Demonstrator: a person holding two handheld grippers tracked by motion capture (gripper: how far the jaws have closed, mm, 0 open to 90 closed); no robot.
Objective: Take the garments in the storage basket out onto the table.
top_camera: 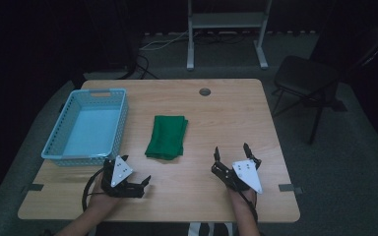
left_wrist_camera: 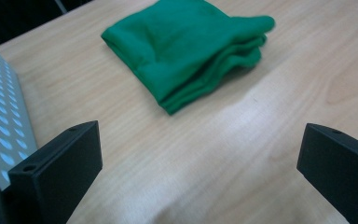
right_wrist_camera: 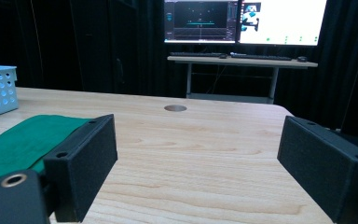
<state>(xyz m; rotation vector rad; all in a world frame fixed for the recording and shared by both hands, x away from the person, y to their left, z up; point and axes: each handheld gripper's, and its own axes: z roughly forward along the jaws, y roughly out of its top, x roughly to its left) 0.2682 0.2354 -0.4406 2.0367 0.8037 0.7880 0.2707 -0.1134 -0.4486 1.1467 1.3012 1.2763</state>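
Wooden table [top_camera: 216,128]; both hand-held grippers wide open, empty, beside green cloth [top_camera: 166,136].

High view dim and underexposed, surroundings near black; gripper views brighter, near jaws soft, monitors [right_wrist_camera: 244,21] blown out, cloth [left_wrist_camera: 186,46] casts soft shadow.

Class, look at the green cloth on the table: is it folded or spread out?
Folded. The cloth lies as a compact rectangle, and the left gripper view shows stacked layers along its near edge.
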